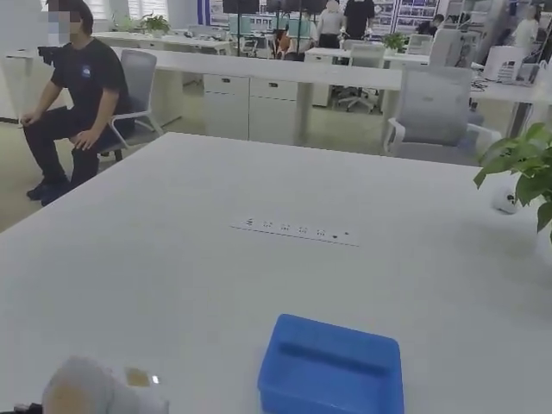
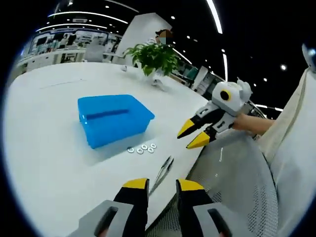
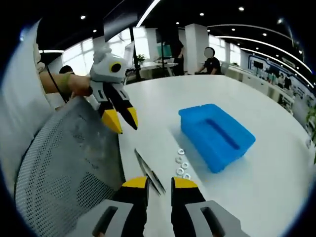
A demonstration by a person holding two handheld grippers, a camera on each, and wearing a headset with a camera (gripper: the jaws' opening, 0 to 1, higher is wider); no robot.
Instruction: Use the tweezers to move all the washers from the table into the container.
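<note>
Several small metal washers (image 2: 141, 148) (image 3: 181, 165) lie in a short row on the white table, just in front of the blue container (image 1: 332, 366) (image 2: 114, 118) (image 3: 216, 136). Thin metal tweezers (image 2: 162, 174) (image 3: 149, 172) lie flat near the table's edge, beside the washers. My left gripper (image 2: 163, 185) (image 3: 122, 120) is open, holds nothing, and hovers off the table's edge. My right gripper (image 3: 159, 183) (image 2: 192, 136) is open too, also off the edge, facing the left one. The grey body of a gripper (image 1: 95, 392) shows at the bottom left of the head view.
A grey mesh chair back (image 3: 74, 158) (image 2: 237, 173) stands against the table's near edge under both grippers. A potted plant (image 1: 522, 168) (image 2: 153, 57) sits at the table's far right. A socket strip (image 1: 297, 231) is set into the table. A person (image 1: 78, 103) sits beyond.
</note>
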